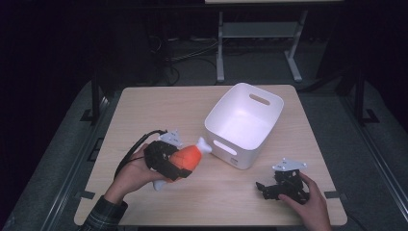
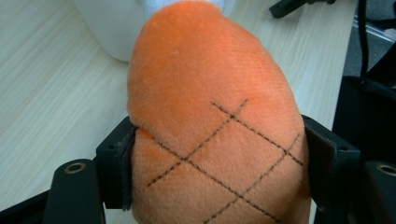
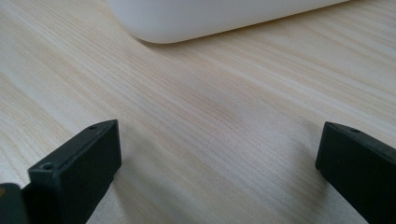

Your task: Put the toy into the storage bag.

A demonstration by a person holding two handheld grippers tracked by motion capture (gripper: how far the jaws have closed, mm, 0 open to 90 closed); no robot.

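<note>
An orange plush drumstick (image 1: 187, 158) with a white bone end is held above the table, left of the white bin (image 1: 244, 124). My left gripper (image 1: 174, 166) is shut on it, and in the left gripper view the black jaws squeeze both sides of the plush drumstick (image 2: 215, 126), whose stitched diamond lines show. The white bone tip nearly reaches the bin's near wall. My right gripper (image 1: 263, 188) rests low on the table in front of the bin, open, with bare wood between its fingers (image 3: 79, 163).
The bin is empty inside, with handle slots in its walls, and its rounded corner (image 3: 196, 18) lies just ahead of the right gripper. The wooden table (image 1: 144, 110) has free room at its far left. Cables and a metal stand lie on the dark floor beyond.
</note>
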